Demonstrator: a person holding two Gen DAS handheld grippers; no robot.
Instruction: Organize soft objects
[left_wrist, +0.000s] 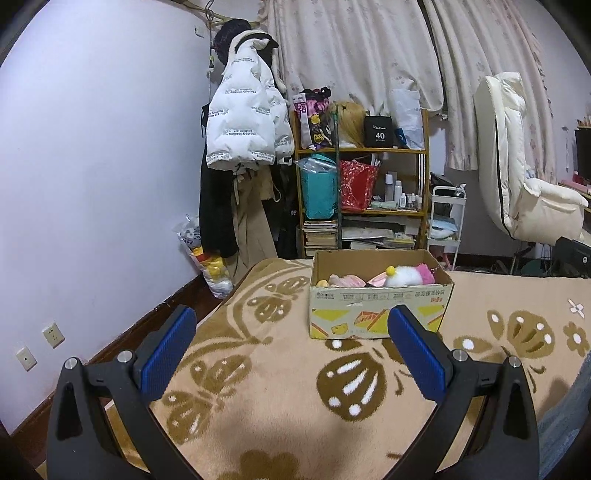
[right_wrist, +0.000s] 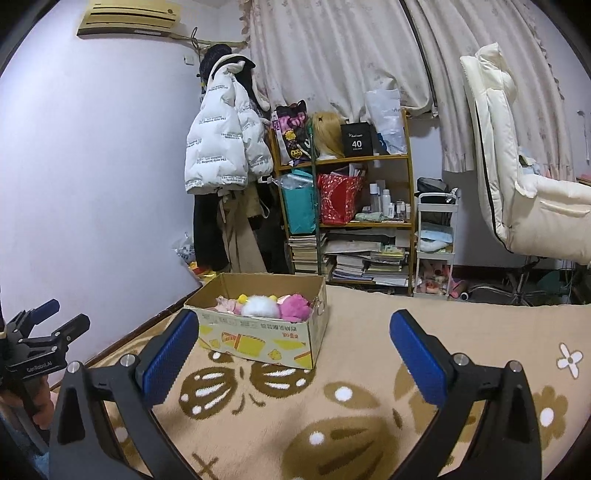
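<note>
An open cardboard box (left_wrist: 380, 314) stands on the beige patterned blanket (left_wrist: 258, 387) at the bed's far end. It holds several plush toys, among them a white one (left_wrist: 404, 277) and a pink one (left_wrist: 426, 273). In the right wrist view the box (right_wrist: 266, 336) sits left of centre, with the white plush (right_wrist: 260, 306) and pink plush (right_wrist: 293, 306) inside. My left gripper (left_wrist: 291, 334) is open and empty above the blanket, short of the box. My right gripper (right_wrist: 293, 338) is open and empty too. The left gripper also shows at the right wrist view's left edge (right_wrist: 48, 321).
Past the bed's end stand a wooden shelf (left_wrist: 364, 184) full of bags, books and bottles, a coat rack with a white jacket (left_wrist: 243, 122), a white trolley (left_wrist: 445, 221) and a cream recliner chair (left_wrist: 517, 177). A plastic bag of toys (left_wrist: 207, 254) lies on the floor by the wall.
</note>
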